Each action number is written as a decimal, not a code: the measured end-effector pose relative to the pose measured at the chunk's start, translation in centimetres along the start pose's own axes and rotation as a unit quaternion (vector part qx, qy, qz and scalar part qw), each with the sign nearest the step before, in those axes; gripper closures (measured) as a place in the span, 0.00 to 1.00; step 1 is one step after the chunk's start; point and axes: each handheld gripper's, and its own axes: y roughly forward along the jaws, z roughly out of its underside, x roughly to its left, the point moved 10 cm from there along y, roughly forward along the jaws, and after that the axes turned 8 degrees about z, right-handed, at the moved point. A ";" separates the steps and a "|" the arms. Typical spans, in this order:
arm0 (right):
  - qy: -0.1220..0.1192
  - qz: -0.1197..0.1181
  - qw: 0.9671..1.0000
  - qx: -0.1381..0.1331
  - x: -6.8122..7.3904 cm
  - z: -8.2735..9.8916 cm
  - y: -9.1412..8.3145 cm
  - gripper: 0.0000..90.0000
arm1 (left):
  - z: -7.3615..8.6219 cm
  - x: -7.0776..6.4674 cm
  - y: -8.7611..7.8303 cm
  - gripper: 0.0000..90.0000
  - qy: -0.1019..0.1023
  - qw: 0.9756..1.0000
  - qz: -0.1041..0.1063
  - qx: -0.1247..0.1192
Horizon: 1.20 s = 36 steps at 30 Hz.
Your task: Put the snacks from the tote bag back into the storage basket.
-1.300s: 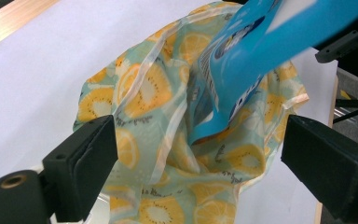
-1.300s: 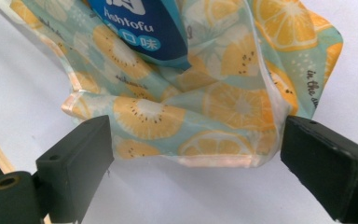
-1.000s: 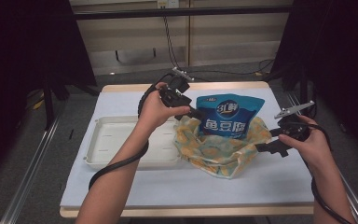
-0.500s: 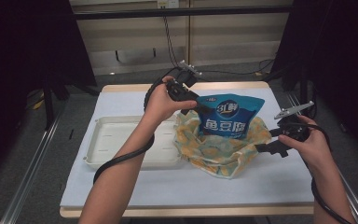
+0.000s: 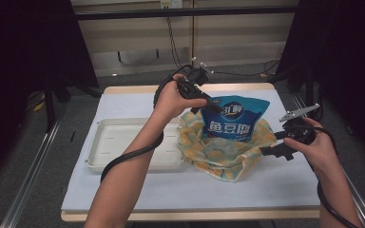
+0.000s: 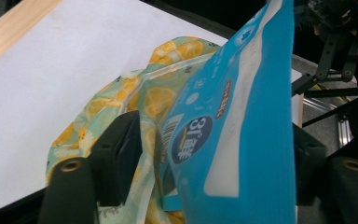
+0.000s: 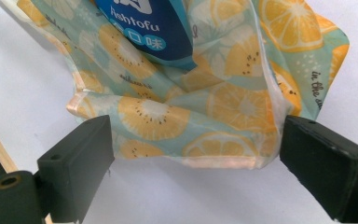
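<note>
1. White tray [image 5: 123, 147] lies on the desk [image 5: 247, 185] to the left of the left tool [image 5: 204, 102], apart from it, nothing in it.
2. Left tool: jaws part-spread and just been closing around the blue fish-tofu pouch [image 5: 235, 122]; the pouch stands between them in the left gripper view [image 6: 242, 140], one pad looks at the pouch, the other short of it with fruit-print bag [image 5: 223, 152] cloth in the gap. Not a firm pinch yet.
3. Pouch sits upright in the bag mouth, right of the left tool, top edge sticking out.
4. Right tool [image 5: 278, 151]: jaws spread wide, bag hem [image 7: 214, 161] between them, untouched.
5. Doing it well, my read: pinch the pouch only, keep bag cloth out of the jaws, lift straight; right tool should clamp the hem to hold the bag down.
6. Versus earlier frame: left hand shifted right and slightly up toward the pouch top; right hand same spot.
</note>
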 end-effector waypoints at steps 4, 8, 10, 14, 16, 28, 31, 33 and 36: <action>0.001 0.000 1.000 -0.001 0.0 0.0 0.0 0.10 | -0.1 -0.1 0.4 0.48 0.002 1.000 0.006 0.005; -0.001 -0.001 1.000 0.001 0.1 0.0 0.0 0.10 | -0.1 -0.2 0.9 0.56 0.005 1.000 0.015 0.013; -0.001 -0.002 1.000 0.001 0.2 0.0 0.1 0.10 | -0.2 -0.2 1.1 0.60 0.003 1.000 0.021 0.014; -0.003 -0.002 1.000 0.001 0.2 0.0 0.1 0.10 | -0.1 -0.3 1.4 0.65 0.008 0.999 0.025 0.025; -0.004 -0.004 1.000 0.001 0.2 0.1 0.2 0.10 | -0.2 -0.3 1.4 0.66 0.005 0.999 0.025 0.026; -0.003 -0.002 1.000 0.001 0.1 0.1 0.2 0.10 | -0.7 -0.3 1.9 0.76 0.007 0.999 0.028 0.034; -0.002 -0.002 1.000 0.001 0.1 0.2 0.2 0.10 | -0.8 -0.3 1.9 0.83 0.010 0.999 0.026 0.034; -0.003 -0.002 1.000 0.001 0.1 0.2 0.2 0.10 | -0.9 -0.4 1.9 0.85 0.012 0.999 0.029 0.033; -0.004 -0.003 1.000 0.001 0.1 0.2 0.2 0.11 | -0.9 -0.4 2.0 0.92 0.023 0.999 0.025 0.040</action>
